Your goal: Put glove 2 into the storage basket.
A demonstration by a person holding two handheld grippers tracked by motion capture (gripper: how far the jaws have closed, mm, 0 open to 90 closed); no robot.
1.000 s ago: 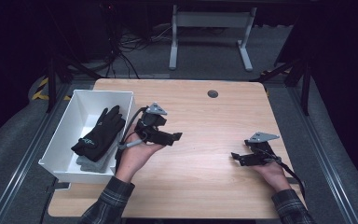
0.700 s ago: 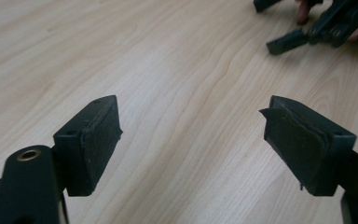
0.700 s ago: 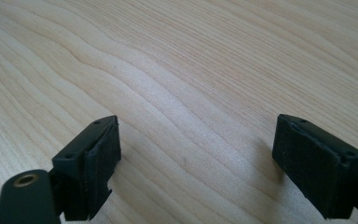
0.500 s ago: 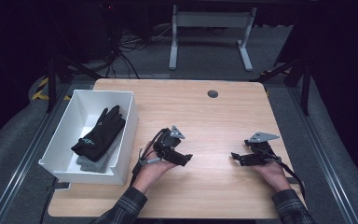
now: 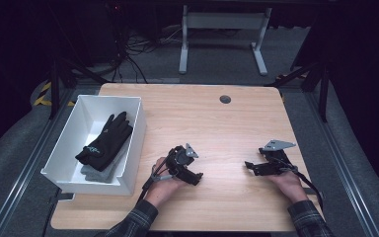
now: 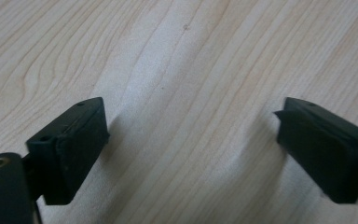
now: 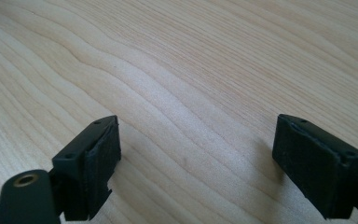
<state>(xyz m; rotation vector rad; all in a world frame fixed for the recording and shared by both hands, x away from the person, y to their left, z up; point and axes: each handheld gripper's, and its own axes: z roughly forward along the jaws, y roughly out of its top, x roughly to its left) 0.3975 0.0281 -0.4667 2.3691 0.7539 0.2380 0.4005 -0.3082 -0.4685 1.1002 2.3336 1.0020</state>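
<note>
Our left gripper (image 5: 196, 178) has just been spreading its jaws, nothing between them, and our right gripper (image 5: 248, 166) is spread and empty too, both low over the bare pale wooden tabletop (image 5: 217, 123), which we judge a resting pose. The black fabric glove (image 5: 103, 141) lies on grey cloth in the white rectangular plastic bin (image 5: 138, 129) left of our left gripper; its small teal logo is too small to read.

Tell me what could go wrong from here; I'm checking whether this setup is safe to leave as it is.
The white bin with the black glove sits at the table's left edge, so a nudge might tip it off. The glove's fingers lean up the bin wall and could snag. The left gripper and right gripper rest low with jaws open; their cables could drag.
</note>
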